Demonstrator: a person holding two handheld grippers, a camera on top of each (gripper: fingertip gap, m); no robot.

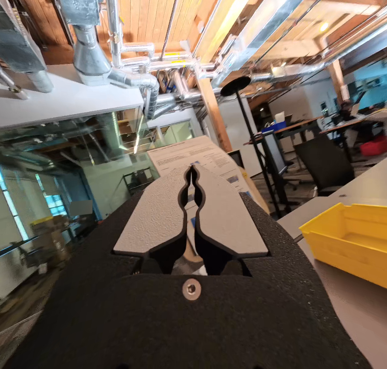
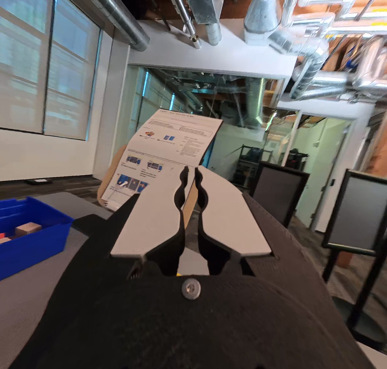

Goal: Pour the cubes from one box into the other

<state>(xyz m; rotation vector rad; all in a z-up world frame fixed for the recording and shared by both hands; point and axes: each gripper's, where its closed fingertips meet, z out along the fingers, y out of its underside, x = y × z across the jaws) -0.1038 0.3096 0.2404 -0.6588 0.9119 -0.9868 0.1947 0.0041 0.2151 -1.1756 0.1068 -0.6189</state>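
Note:
A yellow box [image 1: 351, 239] lies on the grey table [image 1: 345, 321] at the right edge of the left wrist view; the part of its inside that shows holds nothing. A blue box [image 2: 31, 233] sits on the table at the left edge of the right wrist view, with wooden cubes [image 2: 28, 228] inside, one of them red. My left gripper [image 1: 192, 166] is shut and empty, raised and pointing up and away, left of the yellow box. My right gripper [image 2: 191, 168] is shut and empty, with a narrow slit between its tips, right of the blue box.
A printed instruction sheet on a cardboard stand [image 2: 171, 149] is propped beyond both grippers; it also shows in the left wrist view [image 1: 194, 152]. Black framed panels [image 2: 356, 214] stand at the right. A floor lamp pole [image 1: 257, 149], an office chair [image 1: 326, 168] and desks lie beyond the table.

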